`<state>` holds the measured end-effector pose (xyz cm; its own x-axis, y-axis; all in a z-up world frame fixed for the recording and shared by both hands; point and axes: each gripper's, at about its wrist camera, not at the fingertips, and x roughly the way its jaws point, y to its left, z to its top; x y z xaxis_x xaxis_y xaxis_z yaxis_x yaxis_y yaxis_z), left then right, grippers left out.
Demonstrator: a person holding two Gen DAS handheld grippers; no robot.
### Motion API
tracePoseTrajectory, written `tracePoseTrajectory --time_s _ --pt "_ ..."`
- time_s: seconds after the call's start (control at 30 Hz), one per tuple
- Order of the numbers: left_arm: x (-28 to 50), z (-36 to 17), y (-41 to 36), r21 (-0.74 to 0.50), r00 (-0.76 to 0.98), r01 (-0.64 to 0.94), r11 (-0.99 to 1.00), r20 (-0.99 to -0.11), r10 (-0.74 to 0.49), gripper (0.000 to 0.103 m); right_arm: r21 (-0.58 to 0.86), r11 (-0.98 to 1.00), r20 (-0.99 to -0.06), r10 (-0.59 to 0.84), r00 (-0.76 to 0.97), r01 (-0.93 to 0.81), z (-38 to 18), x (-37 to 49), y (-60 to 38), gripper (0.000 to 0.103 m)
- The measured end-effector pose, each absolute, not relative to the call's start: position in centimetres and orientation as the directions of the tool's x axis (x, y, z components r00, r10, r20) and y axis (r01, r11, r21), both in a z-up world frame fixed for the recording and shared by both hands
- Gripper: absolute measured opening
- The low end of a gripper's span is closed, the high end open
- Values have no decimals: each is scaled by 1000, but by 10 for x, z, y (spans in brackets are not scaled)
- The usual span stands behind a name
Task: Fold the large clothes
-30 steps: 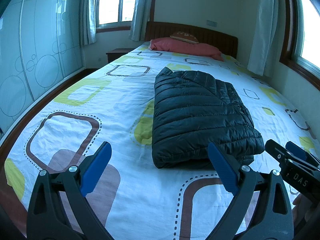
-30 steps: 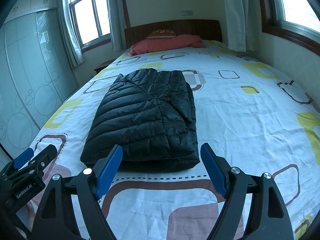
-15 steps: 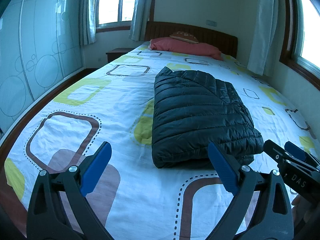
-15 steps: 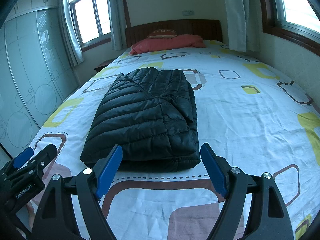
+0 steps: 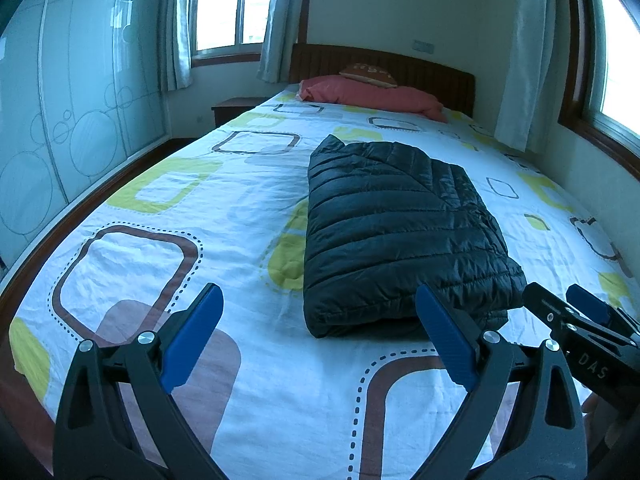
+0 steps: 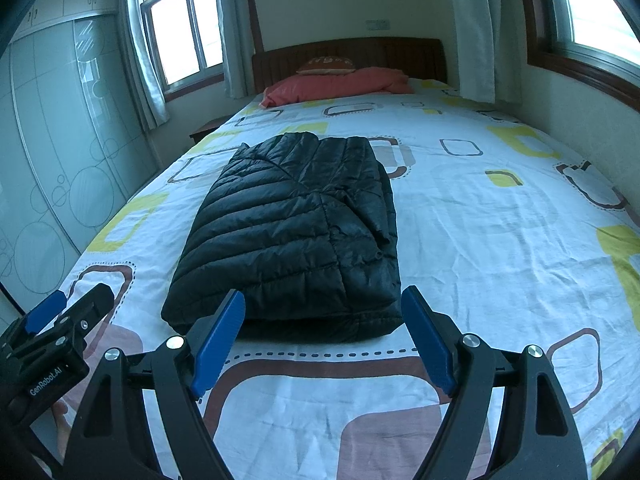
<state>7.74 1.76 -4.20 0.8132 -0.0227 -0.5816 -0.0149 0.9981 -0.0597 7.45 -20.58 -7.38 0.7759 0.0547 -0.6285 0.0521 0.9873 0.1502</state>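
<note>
Jacket: black puffer jacket [image 6: 292, 232] folded, frame centre, on bed [image 6: 500, 240].
Left tool [image 5: 316, 332]: wide, empty (above the sheet).
Right tool [image 6: 324, 332]: wide, empty.

Black quilted jacket [image 5: 396, 232]. White bed sheet [image 5: 248, 200], brown and yellow-green rounded squares. Coral-pink pillow [image 5: 372, 94]. Hand-held gripper [image 6: 323, 338]: black frame, blue pads [image 6: 218, 338].

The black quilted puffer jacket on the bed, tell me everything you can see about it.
The black quilted puffer jacket is shiny and padded, stitched in narrow channels. It lies folded into a thick, roughly rectangular bundle on the patterned bedsheet, lengthwise toward the headboard, its rounded fold edge nearest the cameras. Only the sheet touches it; both open grippers are short of it.
</note>
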Motion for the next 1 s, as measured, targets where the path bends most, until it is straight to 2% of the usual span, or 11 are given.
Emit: tracePoseTrajectory --time_s 0.6,0.67,1.0 --pt "77 -40 18 -47 816 -2 999 -578 -26 97 149 988 -628 57 776 49 -74 75 -206 79" --pt "77 -40 19 -50 816 1 999 -577 -29 101 149 988 -629 56 776 49 -74 75 -205 79" --pt "75 -37 17 -41 823 -3 999 -568 -21 101 148 988 -630 60 774 44 -76 74 -205 79"
